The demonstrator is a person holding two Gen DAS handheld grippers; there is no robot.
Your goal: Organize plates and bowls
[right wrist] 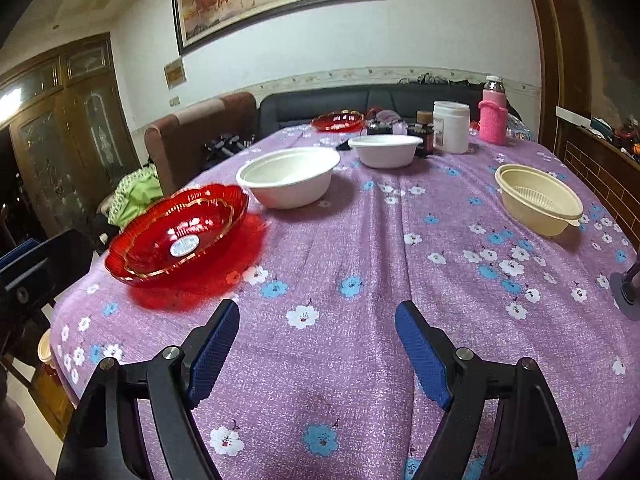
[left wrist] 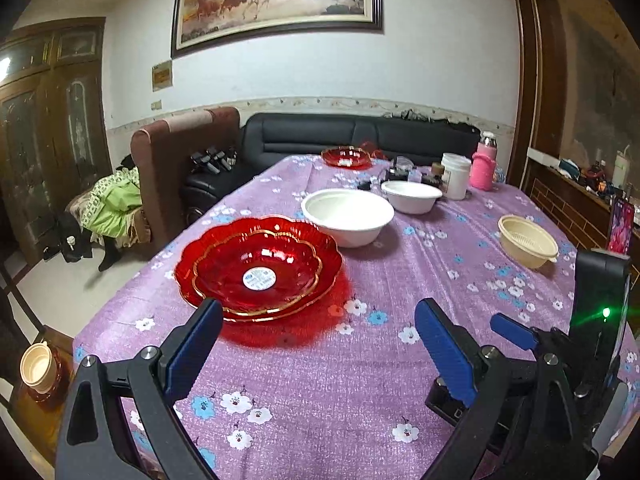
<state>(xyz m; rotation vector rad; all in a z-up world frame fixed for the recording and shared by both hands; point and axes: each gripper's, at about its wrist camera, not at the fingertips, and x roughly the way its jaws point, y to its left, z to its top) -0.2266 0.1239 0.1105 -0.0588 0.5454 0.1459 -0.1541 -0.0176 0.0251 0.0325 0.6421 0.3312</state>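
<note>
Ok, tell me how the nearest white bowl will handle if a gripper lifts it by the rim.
The white bowl looks like thin, matte moulded pulp, so probably very light and apt to flex at a pinched rim. Its matte surface should grip well. It sits empty and wide-mouthed on the tablecloth, so a nudge likely slides it rather than tips it.

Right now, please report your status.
Both jaws open, empty. Red plates stacked near left gripper; white bowls apart behind. Nothing blocks.

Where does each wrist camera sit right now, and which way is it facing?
Left wrist: on the left gripper, facing down the table at the red plates; its open fingers and the right gripper show.
Right wrist: on the right gripper, facing down the table's middle; open fingers show.
Shared: red plates, both white bowls, the cream bowl.
</note>
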